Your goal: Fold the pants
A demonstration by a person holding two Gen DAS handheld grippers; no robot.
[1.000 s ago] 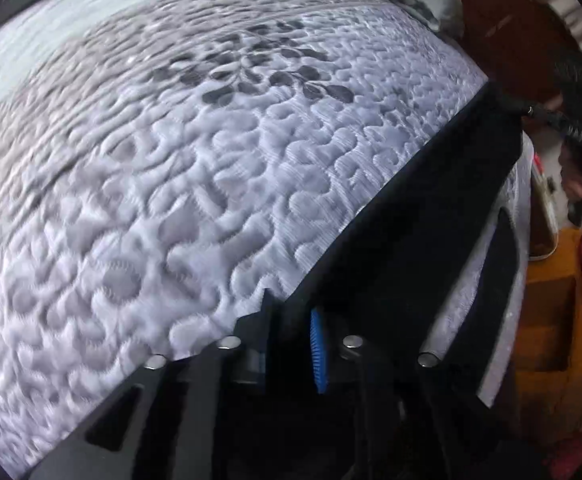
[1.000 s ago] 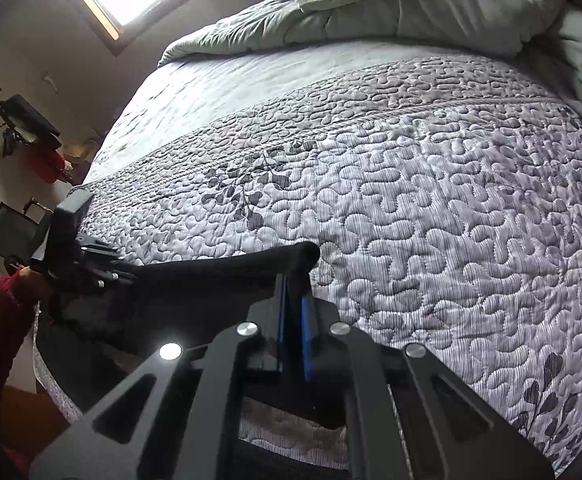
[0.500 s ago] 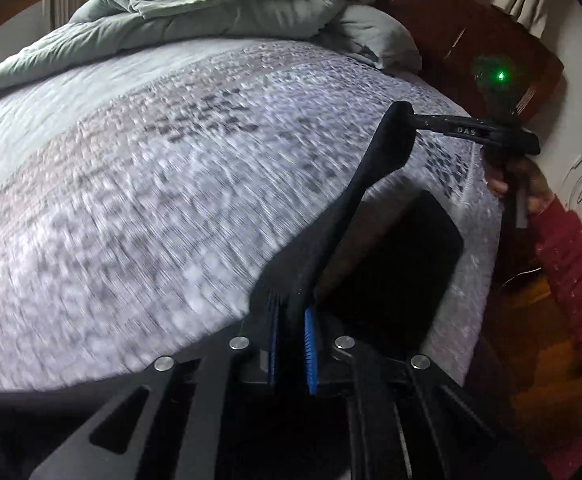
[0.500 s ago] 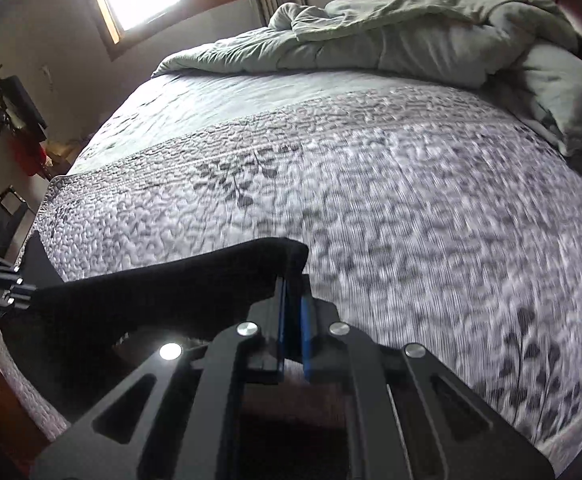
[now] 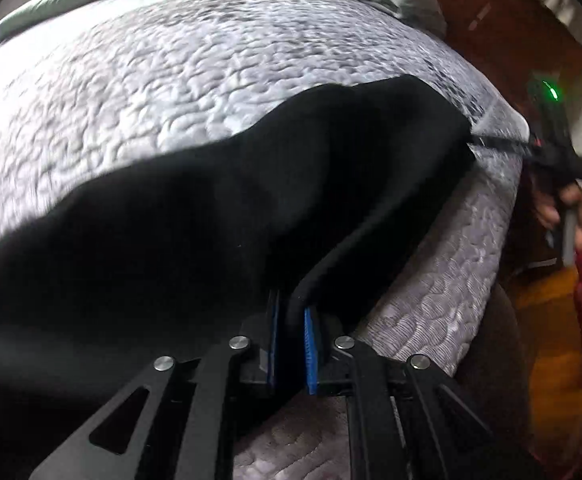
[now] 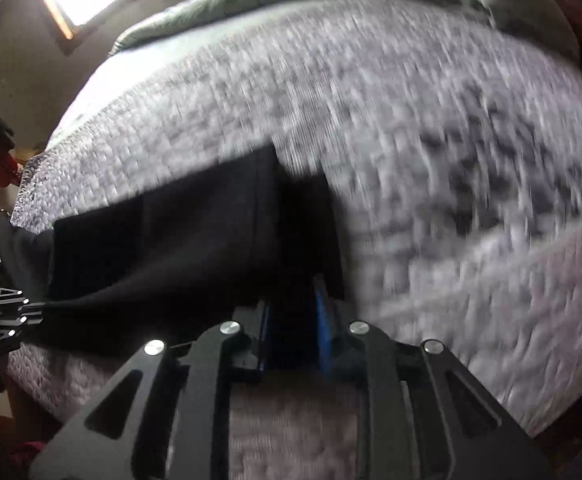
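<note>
Pants (image 5: 219, 216), black, are lying across the bed's near edge as I am clamping one end in the left gripper (image 5: 291, 324) while the right gripper (image 6: 293, 312), its jaws just opening around cloth, is releasing; folding remains unfinished.

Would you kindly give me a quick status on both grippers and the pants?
Left gripper shut on black pants. Right gripper jaws just been opening, pants between them. Pants draped over quilted bed. Nothing in the way.
</note>
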